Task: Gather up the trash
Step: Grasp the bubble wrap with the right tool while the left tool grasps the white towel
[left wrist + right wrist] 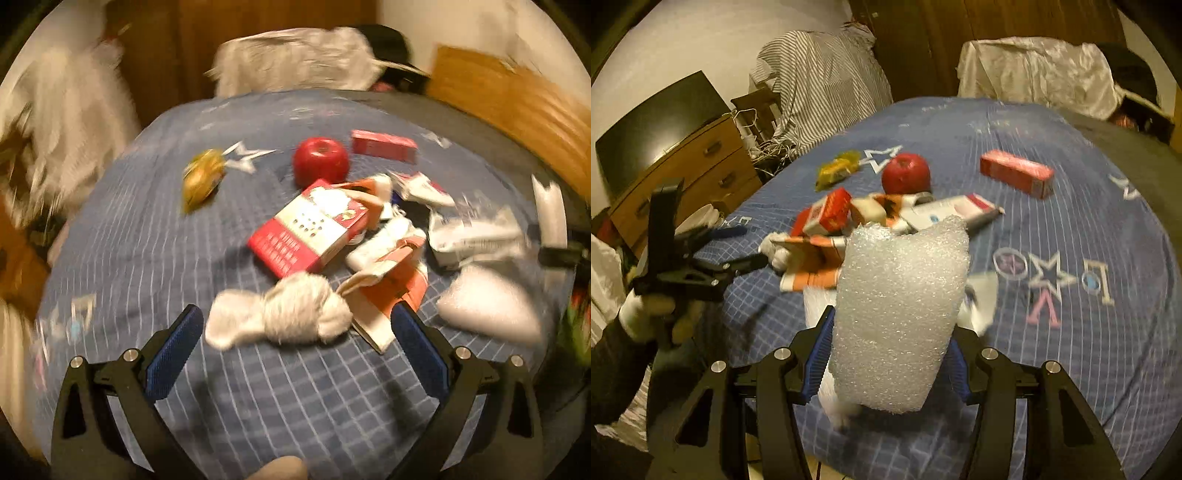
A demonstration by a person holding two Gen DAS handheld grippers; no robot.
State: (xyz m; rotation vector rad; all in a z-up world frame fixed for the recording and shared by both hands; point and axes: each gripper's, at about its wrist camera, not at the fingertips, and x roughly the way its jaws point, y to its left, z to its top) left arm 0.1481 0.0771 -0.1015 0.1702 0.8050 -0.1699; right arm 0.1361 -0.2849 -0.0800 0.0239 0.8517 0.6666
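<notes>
Foam sheet in right hand-held gripper

A red apple sits far back on the blue checked bedspread. At the left stands a wooden dresser, with a striped shirt draped behind it.

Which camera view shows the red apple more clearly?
The right wrist view. There the apple is fairly sharp, its stem dimple visible, though boxes hide its base. In the left wrist view the apple sits in the open beyond a red and white box, but motion blur softens its outline.
</notes>
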